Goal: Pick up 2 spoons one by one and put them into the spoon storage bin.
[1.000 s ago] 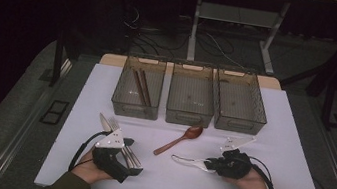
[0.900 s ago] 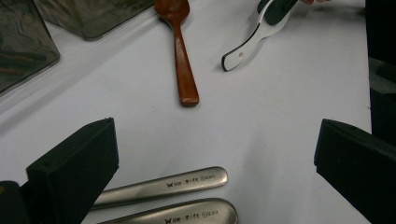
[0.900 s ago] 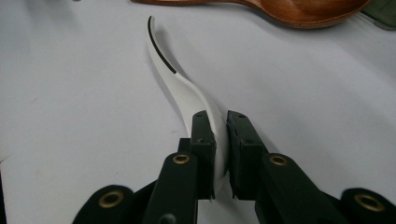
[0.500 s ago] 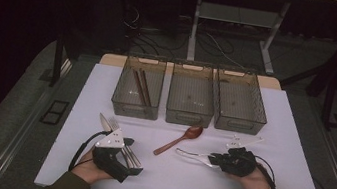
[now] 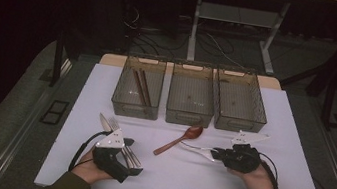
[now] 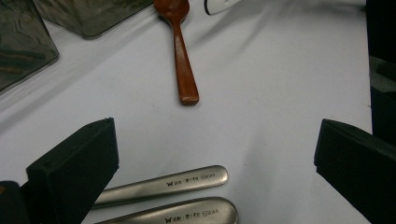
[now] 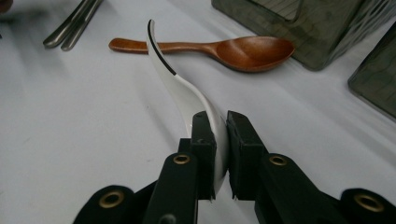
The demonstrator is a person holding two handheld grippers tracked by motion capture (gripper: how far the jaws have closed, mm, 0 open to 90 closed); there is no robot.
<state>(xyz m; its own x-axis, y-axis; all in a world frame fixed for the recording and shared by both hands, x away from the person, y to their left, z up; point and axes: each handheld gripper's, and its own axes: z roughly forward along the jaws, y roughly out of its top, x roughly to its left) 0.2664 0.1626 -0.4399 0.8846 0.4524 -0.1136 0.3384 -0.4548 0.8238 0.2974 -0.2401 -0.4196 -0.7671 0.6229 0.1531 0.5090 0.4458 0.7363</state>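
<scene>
My right gripper (image 7: pixel 219 128) is shut on the bowl end of a white ceramic spoon (image 7: pixel 180 84), turned on its edge, with its handle curving out ahead of the jaws. In the high view this right gripper (image 5: pixel 215 153) sits at the table's right front, and the white spoon (image 5: pixel 194 148) points left. A brown wooden spoon (image 5: pixel 180 139) lies on the table just beyond it. My left gripper (image 6: pixel 215 130) stands open above two metal cutlery handles (image 6: pixel 187 179), its jaws touching neither. The left gripper (image 5: pixel 129 157) is at the left front.
Three smoky plastic bins stand in a row at the back: the left bin (image 5: pixel 123 99) holds brown chopsticks (image 5: pixel 141 88), beside the middle bin (image 5: pixel 188 115) and the right bin (image 5: pixel 243 125). The white table (image 5: pixel 183 182) has bare surface between the grippers.
My right gripper has shifted slightly right and away from the front edge, carrying the white spoon with it. The left gripper has stayed still.
</scene>
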